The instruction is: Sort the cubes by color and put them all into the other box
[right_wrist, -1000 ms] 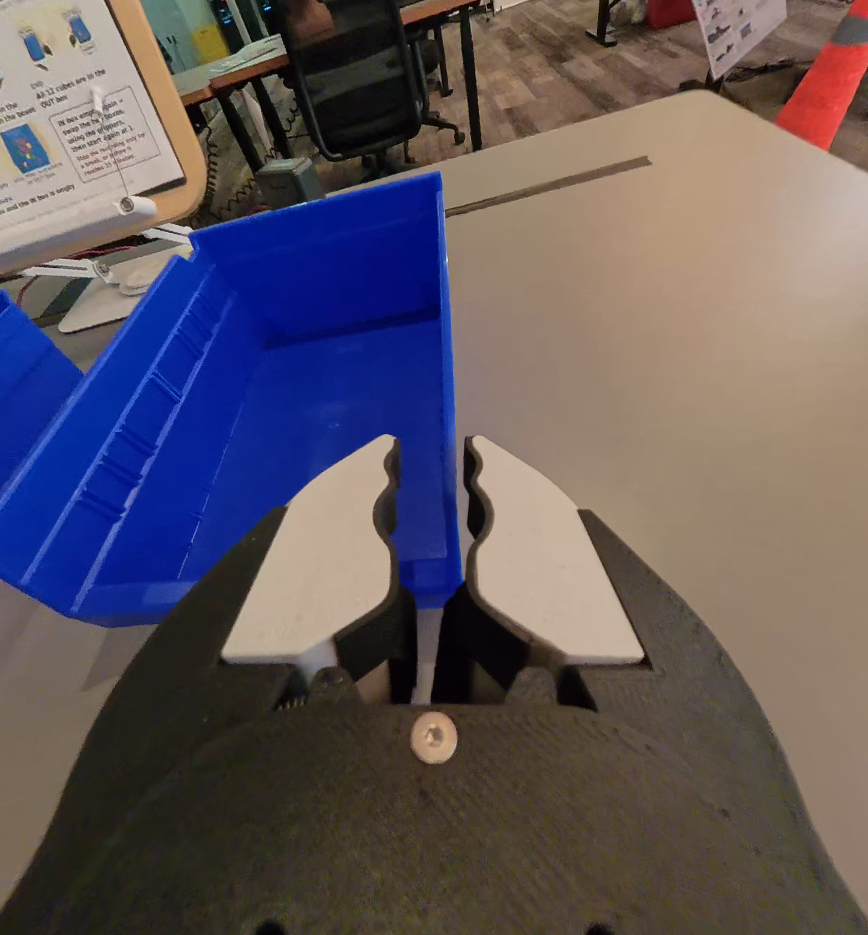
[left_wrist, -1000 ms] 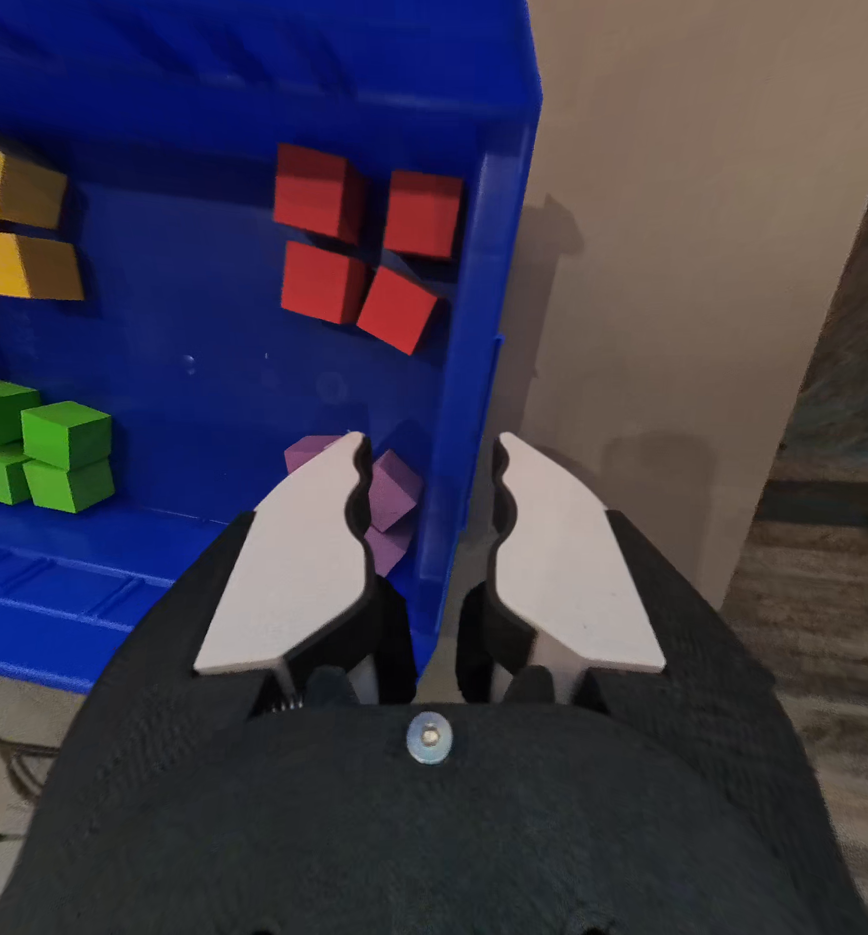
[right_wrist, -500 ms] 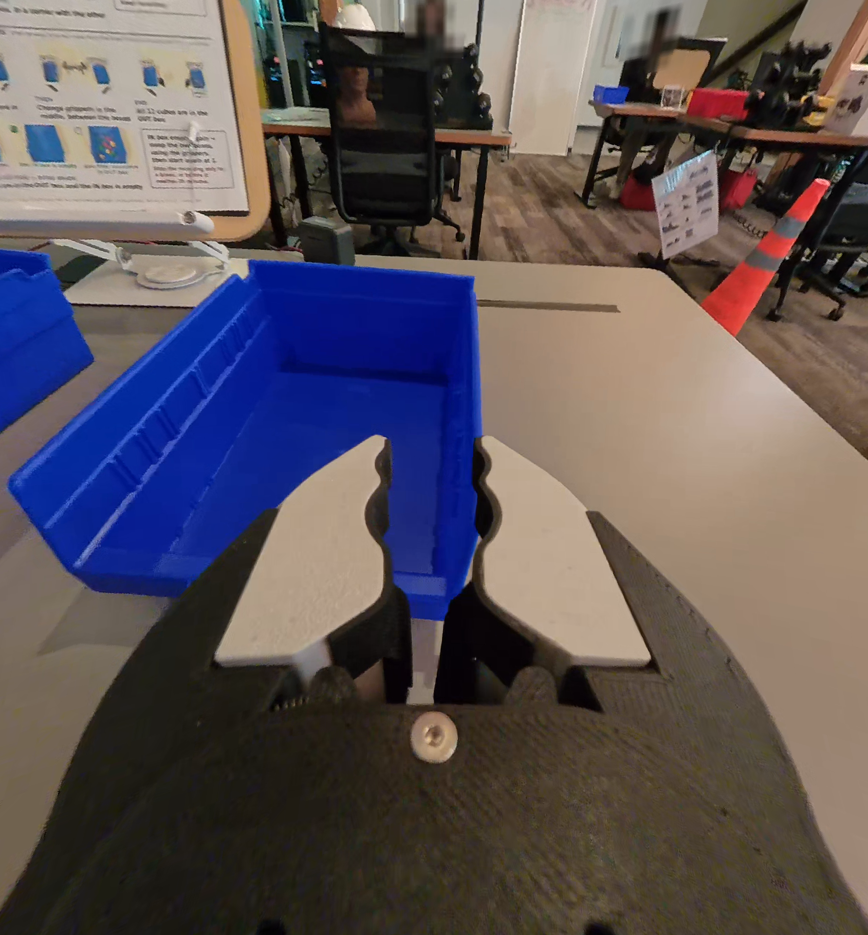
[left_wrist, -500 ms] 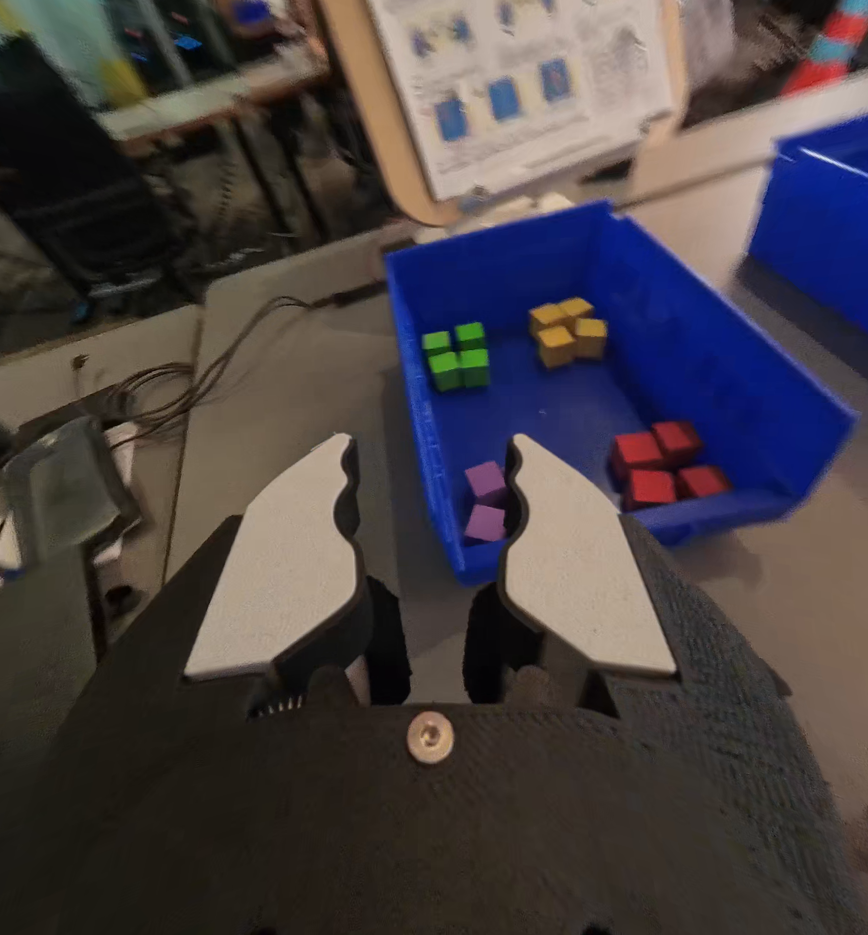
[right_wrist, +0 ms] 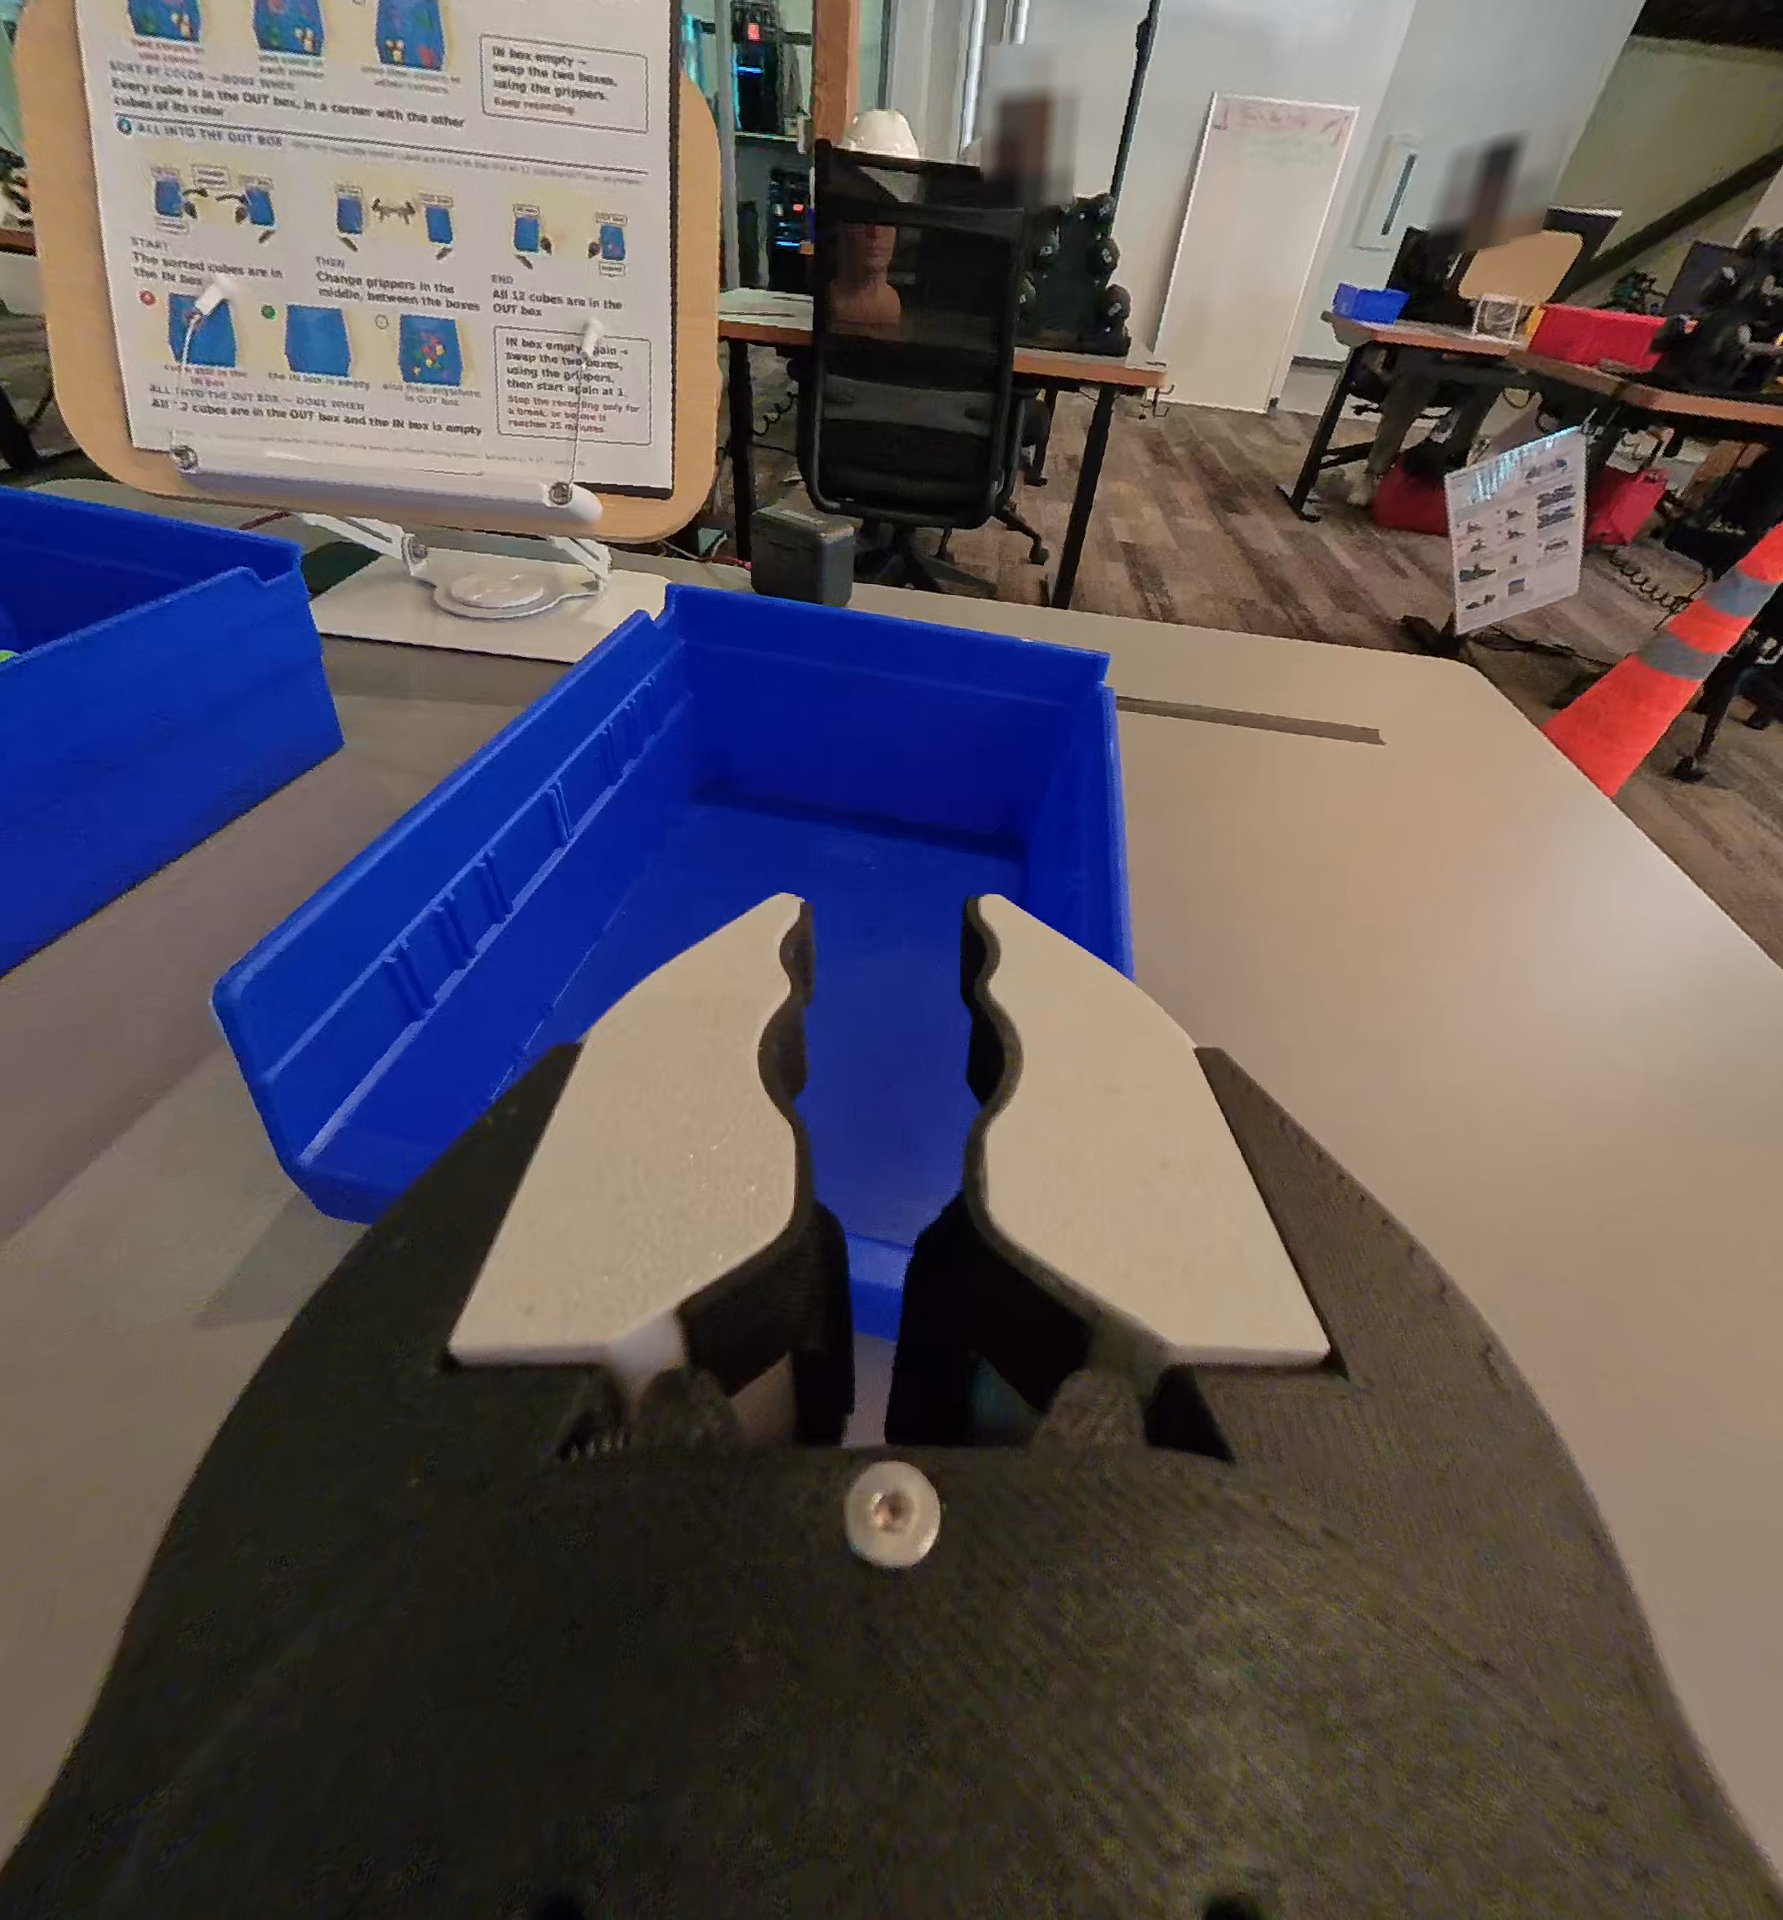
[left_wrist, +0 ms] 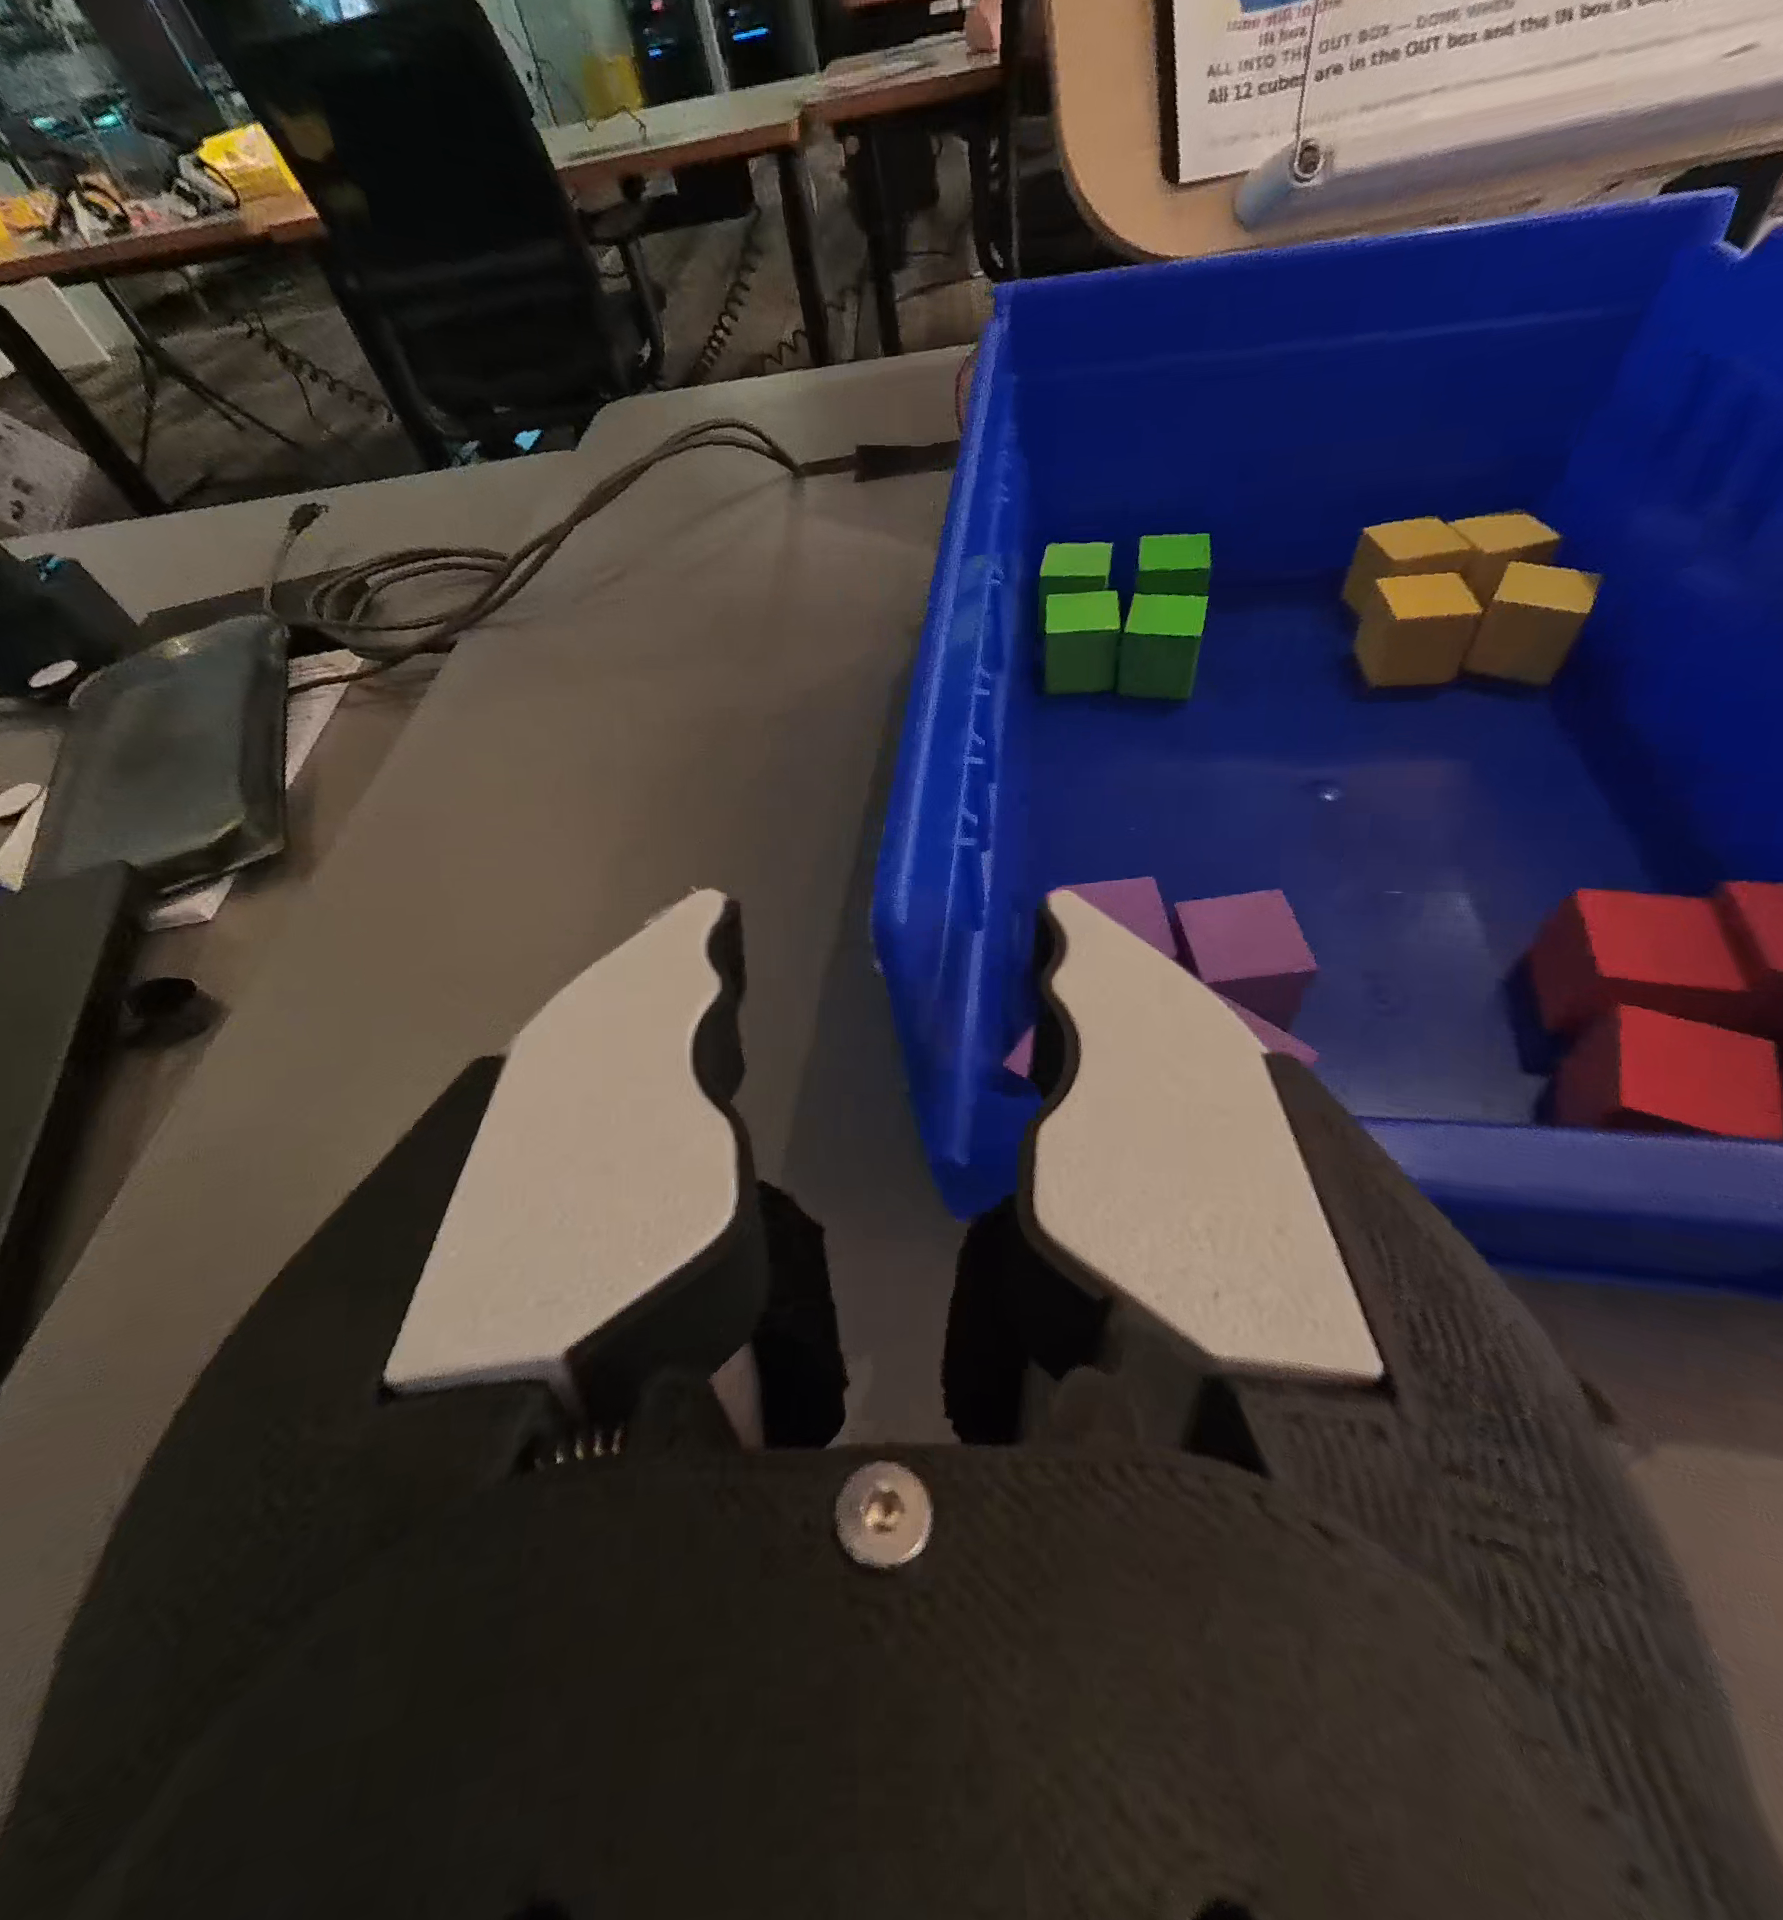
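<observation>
Blue bin (left_wrist: 954, 831) wall sits between the spread left claw (left_wrist: 887, 925) fingers, purple cubes (left_wrist: 1245, 945) beside. Right claw (right_wrist: 887, 914), parted and holding nothing, hovers over an empty bin (right_wrist: 399, 966).

On the table (left_wrist: 658, 831), cube bin (left_wrist: 970, 831) sits at 1 o'clock from left gripper (left_wrist: 882, 914), with a far-left cluster (left_wrist: 1126, 613), far-right cluster (left_wrist: 1458, 603), near-left cluster (left_wrist: 1240, 945) and near-right cluster (left_wrist: 1676, 997) inside; cables (left_wrist: 430, 582) at 11, pouch (left_wrist: 170, 748) at 10. From right gripper (right_wrist: 885, 914), second bin (right_wrist: 451, 935) at 12, instruction board (right_wrist: 388, 239) behind at 11, traffic cone (right_wrist: 1687, 644) at 2, off-table.
</observation>
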The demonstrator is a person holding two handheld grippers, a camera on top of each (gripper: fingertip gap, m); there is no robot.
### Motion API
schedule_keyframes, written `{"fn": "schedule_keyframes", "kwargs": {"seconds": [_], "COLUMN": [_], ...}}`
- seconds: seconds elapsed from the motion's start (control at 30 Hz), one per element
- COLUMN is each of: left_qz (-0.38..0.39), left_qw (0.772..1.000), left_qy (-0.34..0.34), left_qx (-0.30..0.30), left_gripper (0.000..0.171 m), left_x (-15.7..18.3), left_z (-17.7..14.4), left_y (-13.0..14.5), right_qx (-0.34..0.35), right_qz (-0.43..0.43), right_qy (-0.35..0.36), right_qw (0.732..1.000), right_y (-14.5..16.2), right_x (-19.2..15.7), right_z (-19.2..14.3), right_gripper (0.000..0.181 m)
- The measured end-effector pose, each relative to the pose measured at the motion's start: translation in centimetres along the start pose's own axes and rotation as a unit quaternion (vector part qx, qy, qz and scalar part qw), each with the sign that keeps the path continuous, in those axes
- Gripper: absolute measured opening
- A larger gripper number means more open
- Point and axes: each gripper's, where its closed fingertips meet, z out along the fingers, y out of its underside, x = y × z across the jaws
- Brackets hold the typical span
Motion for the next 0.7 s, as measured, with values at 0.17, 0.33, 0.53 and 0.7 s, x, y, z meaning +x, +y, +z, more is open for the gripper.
{"fn": "schedule_keyframes", "kwargs": {"seconds": [0.17, 0.33, 0.53, 0.7], "left_qz": [-0.014, -0.048, -0.061, -0.062], "left_qw": [0.999, 0.997, 0.997, 0.996], "left_qy": [0.031, 0.058, 0.047, 0.051], "left_qx": [-0.016, -0.027, -0.024, -0.025], "left_gripper": [0.016, 0.009, 0.004, 0.004], "left_x": [0.8, 1.2, 2.4, 2.2], "left_z": [1.1, 1.2, 0.2, 0.1], "left_y": [0.4, 0.5, 0.7, 0.7], "right_qx": [-0.002, -0.001, -0.004, -0.007], "right_qz": [-0.006, -0.010, -0.024, -0.026], "right_qy": [0.000, 0.000, -0.004, -0.018], "right_qw": [1.000, 1.000, 1.000, 0.999], "right_y": [0.3, 0.4, 0.5, 0.8], "right_x": [0.3, 0.2, -0.8, -2.2], "right_z": [0.0, -0.3, -0.2, -0.1], "right_gripper": [0.025, 0.024, 0.023, 0.022]}}
